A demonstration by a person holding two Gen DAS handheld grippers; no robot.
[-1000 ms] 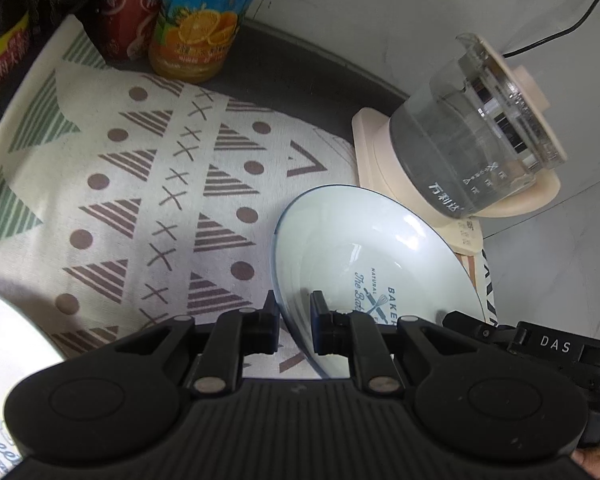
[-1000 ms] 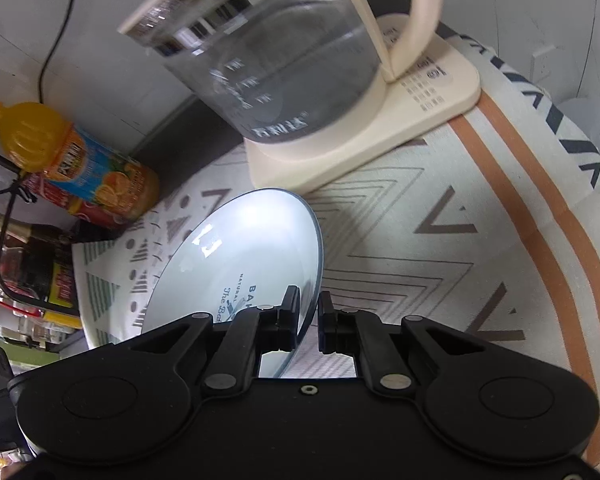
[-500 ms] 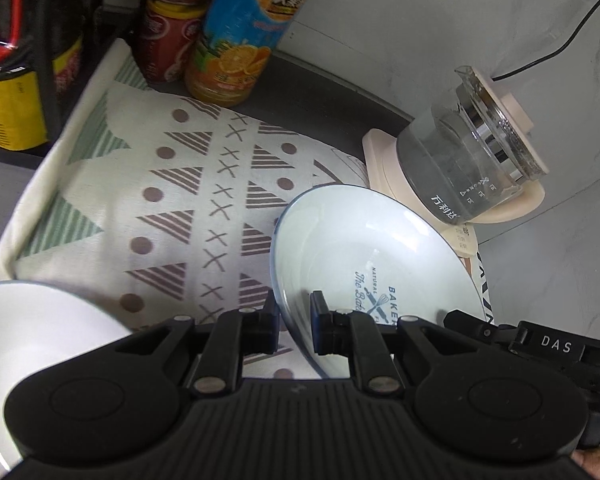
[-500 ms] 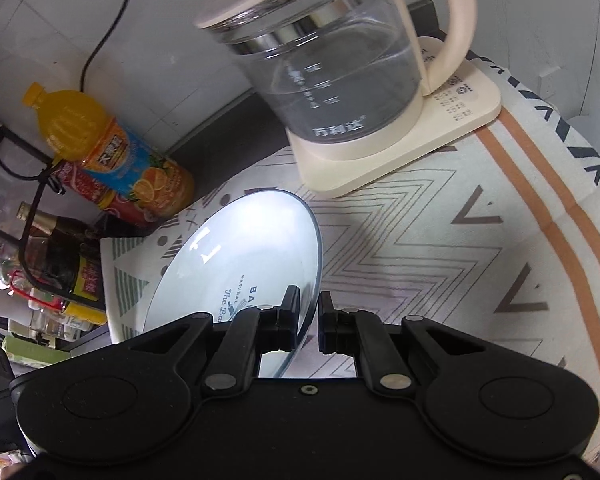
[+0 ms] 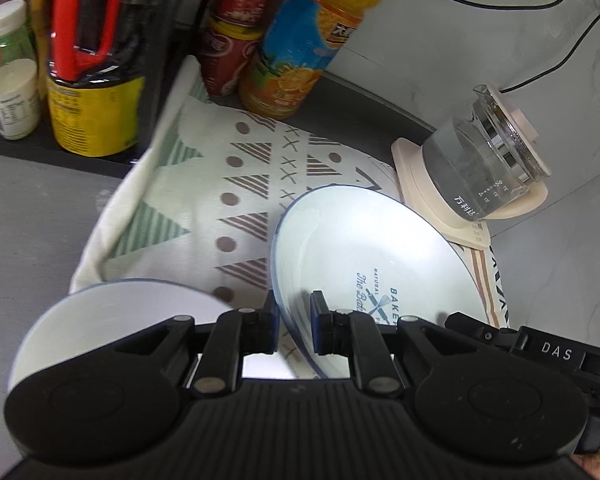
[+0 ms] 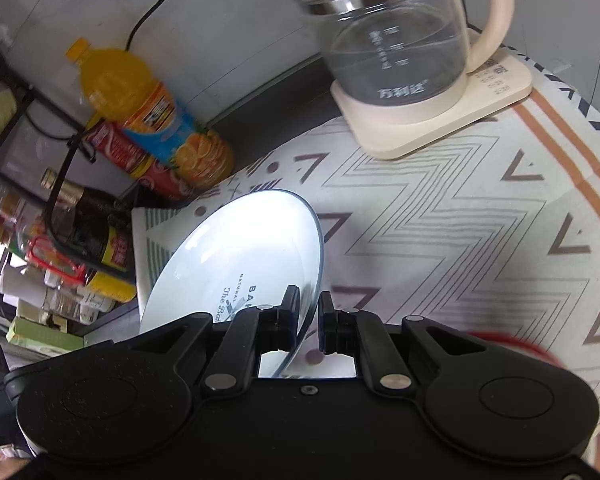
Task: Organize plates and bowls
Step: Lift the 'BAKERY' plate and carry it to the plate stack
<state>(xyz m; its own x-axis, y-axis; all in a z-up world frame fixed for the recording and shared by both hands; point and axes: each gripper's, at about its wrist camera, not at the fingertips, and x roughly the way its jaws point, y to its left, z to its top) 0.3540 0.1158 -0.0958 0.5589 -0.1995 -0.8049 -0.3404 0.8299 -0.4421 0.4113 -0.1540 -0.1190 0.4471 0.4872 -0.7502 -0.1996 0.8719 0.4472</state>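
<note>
plate: white plate [image 5: 364, 248] with blue rim and "BAKERY" print, held tilted in the air above the patterned cloth [image 5: 236, 184], one rim edge in each gripper
left gripper: left gripper [image 5: 294, 322], fingers clamped on the plate's near-left rim
right gripper: right gripper [image 6: 309, 318], fingers clamped on the opposite rim; its body shows at the right edge of the left view
change: a second ago the kettle [image 6: 396, 40] filled the right view and sat close behind the plate; now it sits smaller and further back in both views, and more of the bottle row shows. Plate position between the fingers is unchanged
change 2: second white dish [image 5: 112, 312] was a sliver at lower left a second ago; now a big part of it shows just left of the left gripper
meaning: plate is being carried away from the kettle toward the second dish; likely a stack onto it, not yet over it
neighbours: orange juice bottle [image 5: 300, 48] and red can [image 5: 232, 40] at the back of the desk, well apart from the plate
risk: two-sided rim grip, so both hands must move together or the plate twists
</note>
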